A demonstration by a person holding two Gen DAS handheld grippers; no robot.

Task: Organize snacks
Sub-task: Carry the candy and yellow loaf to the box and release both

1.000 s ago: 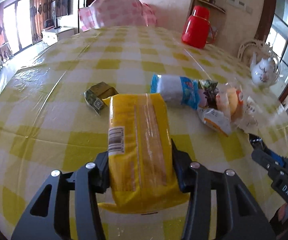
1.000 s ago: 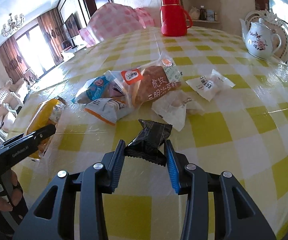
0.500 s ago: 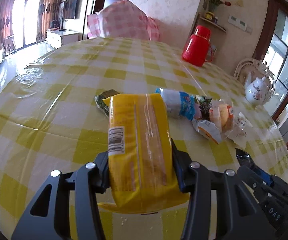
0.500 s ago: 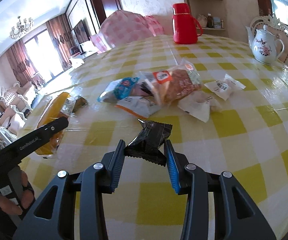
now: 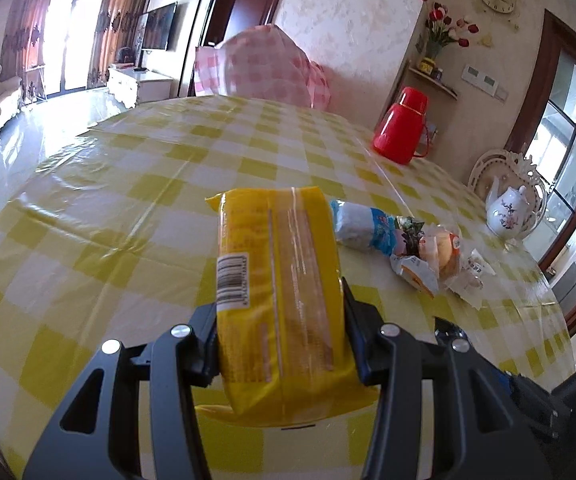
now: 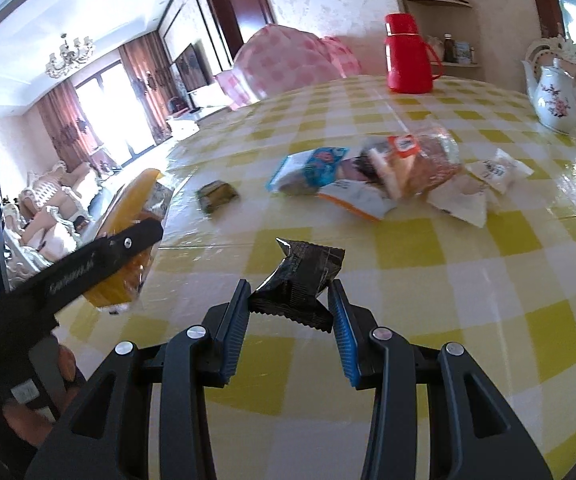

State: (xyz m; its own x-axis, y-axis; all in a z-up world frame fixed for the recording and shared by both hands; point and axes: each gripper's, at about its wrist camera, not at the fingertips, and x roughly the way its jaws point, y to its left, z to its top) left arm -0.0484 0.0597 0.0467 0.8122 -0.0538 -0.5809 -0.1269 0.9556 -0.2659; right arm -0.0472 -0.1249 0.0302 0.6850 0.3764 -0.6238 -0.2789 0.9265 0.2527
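Note:
My left gripper (image 5: 280, 324) is shut on a large yellow snack pack (image 5: 280, 280) and holds it above the table. It also shows at the left of the right wrist view (image 6: 128, 236). My right gripper (image 6: 289, 312) is shut on a small black snack packet (image 6: 299, 276), held above the table. A pile of snacks lies mid-table: a blue and white pack (image 6: 311, 168), a bread bag with an orange label (image 6: 415, 160), an orange and white pack (image 6: 355, 200) and white packets (image 6: 495, 168). A small green packet (image 6: 216, 196) lies apart to the left.
The round table has a yellow and white checked cover (image 6: 487, 280). A red thermos (image 6: 407, 56) stands at the far side. A white teapot (image 6: 559, 96) stands at the far right. A pink checked chair cover (image 5: 260, 68) is behind the table.
Both grippers have lifted and pulled back from the snack pile, each still holding its pack. The pile and the green packet now look farther away.

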